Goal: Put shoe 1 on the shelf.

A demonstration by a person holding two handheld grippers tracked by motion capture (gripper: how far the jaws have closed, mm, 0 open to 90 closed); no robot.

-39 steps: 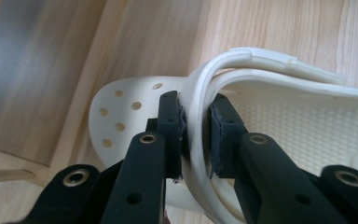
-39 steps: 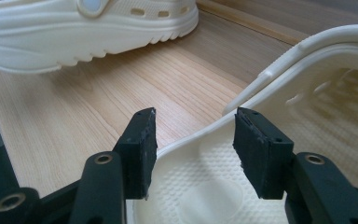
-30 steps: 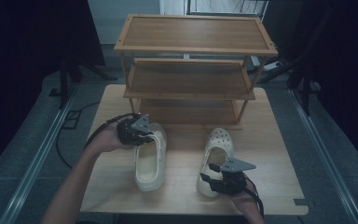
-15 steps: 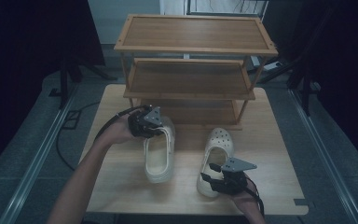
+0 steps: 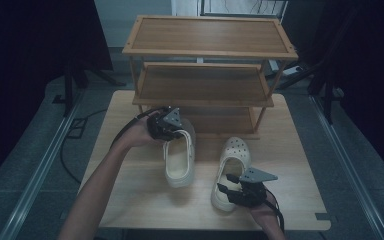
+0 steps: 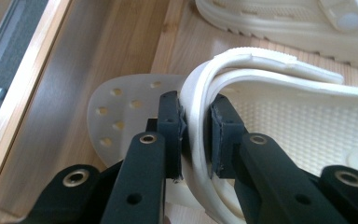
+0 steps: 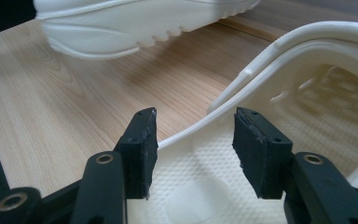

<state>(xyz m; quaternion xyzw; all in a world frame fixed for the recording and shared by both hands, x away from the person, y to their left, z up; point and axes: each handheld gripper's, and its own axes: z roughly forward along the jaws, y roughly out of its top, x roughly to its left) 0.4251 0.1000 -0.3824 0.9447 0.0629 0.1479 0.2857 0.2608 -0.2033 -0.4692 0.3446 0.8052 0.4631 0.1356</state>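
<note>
- Placement of two cream clogs on the wooden shoe rack (image 5: pixel 207 52) is judged to be the work in hand, with the left clog (image 5: pixel 179 159) being carried toward the rack's lowest shelf (image 5: pixel 220 122).
- Left tongs (image 5: pixel 172 134) are being pressed onto the left clog's heel strap and rim (image 6: pixel 200 116); in the left gripper view one pad (image 6: pixel 170 126) is sitting outside the strap and the other pad (image 6: pixel 223 130) inside it, with the material squeezed between them.
- Left clog is being held with its perforated toe (image 6: pixel 126 112) pointing at the lowest shelf, the toe lying near the shelf's front edge, not yet inside.
- Right tongs (image 5: pixel 232 189) are being held spread at the heel of the right clog (image 5: pixel 232 165), which is resting flat on the surface (image 5: pixel 300 175); in the right gripper view the rim (image 7: pixel 200 126) is passing between the jaws, and neither pad is seen pressing on it.
- Grip on the left strap is judged narrow and soft; the clog should be kept level and slid in toe first, so that it is not twisted out of the pads.
- Clearance under the middle shelf (image 5: pixel 202 97) should be checked while the clog is being advanced.
- Right tongs should be closed squarely on the heel rim before any lifting is attempted.
</note>
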